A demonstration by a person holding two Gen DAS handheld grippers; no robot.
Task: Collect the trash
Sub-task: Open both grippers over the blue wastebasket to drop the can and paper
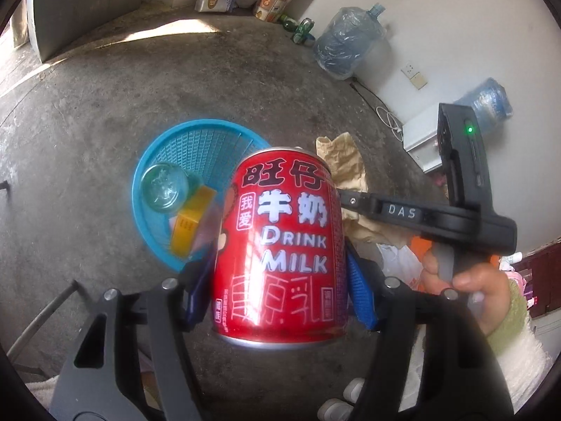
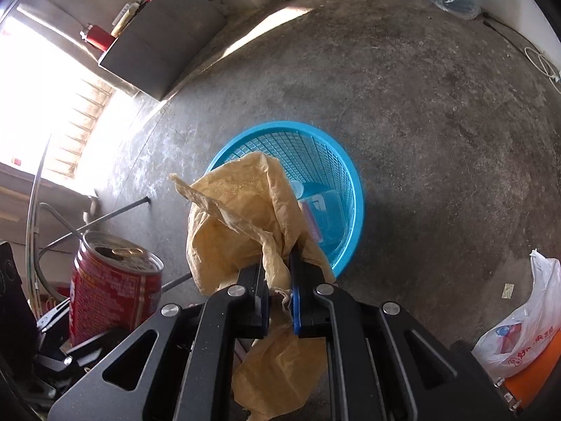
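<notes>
Evidently both loads hang above the blue basket [image 2: 350, 189] for dropping: the left gripper [image 1: 280, 277] clamps a red milk can [image 1: 280, 238], basket at its ten o'clock; the right gripper [image 2: 278, 298] pinches crumpled yellow paper [image 2: 238, 231], basket at one o'clock.

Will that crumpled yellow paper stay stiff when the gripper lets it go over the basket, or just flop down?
Probably flop. The paper is creased and droops on both sides of the right gripper, so it looks limp. It seems thin and light, so it may drift rather than drop straight into the basket. Its wide folds might snag on the rim.
</notes>
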